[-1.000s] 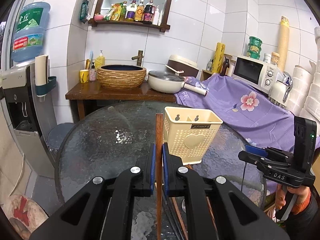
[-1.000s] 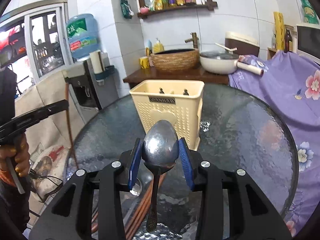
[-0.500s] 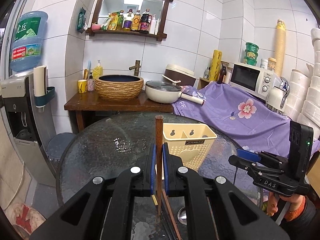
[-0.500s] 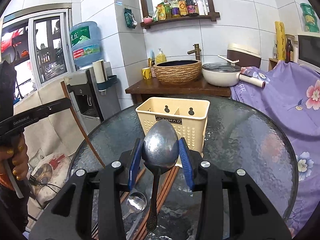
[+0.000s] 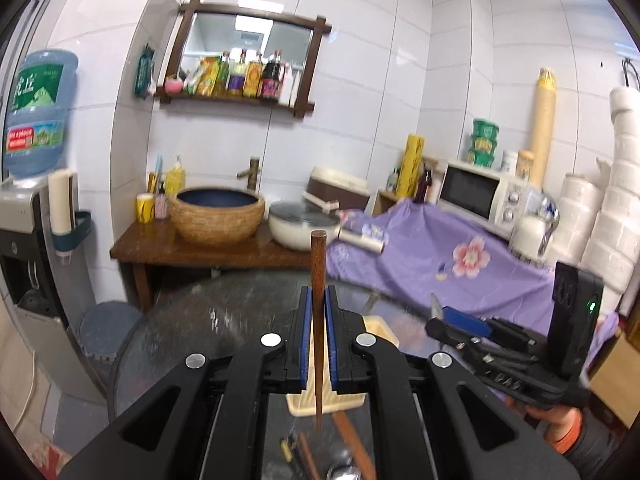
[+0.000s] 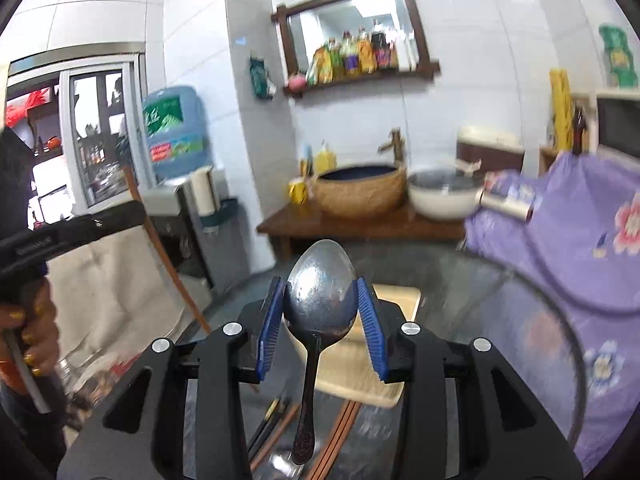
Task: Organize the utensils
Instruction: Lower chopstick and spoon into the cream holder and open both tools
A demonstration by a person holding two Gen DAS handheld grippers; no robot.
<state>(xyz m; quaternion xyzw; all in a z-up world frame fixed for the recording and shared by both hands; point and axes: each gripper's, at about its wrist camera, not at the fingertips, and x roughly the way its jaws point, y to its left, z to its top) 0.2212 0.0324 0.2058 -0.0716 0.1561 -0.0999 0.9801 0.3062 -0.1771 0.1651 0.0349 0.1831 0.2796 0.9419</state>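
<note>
Two tools are loaded. Your left hand-held gripper (image 5: 319,334) is clamped narrow on a dark brown wooden chopstick (image 5: 318,320), which stands upright in the centre of the left wrist frame, its top above the blue pads (image 5: 306,340). Your right hand-held gripper (image 6: 322,322) holds a silver metal spoon (image 6: 322,300) by the bowl, its dark handle hanging down in the lower centre of the right wrist frame. Behind each gripper, low in the frame, sits the cream perforated plastic utensil basket (image 6: 394,304) on the round textured glass counter (image 6: 500,320). More brown chopsticks (image 6: 338,436) lie on the glass at the bottom, just below the basket.
</note>
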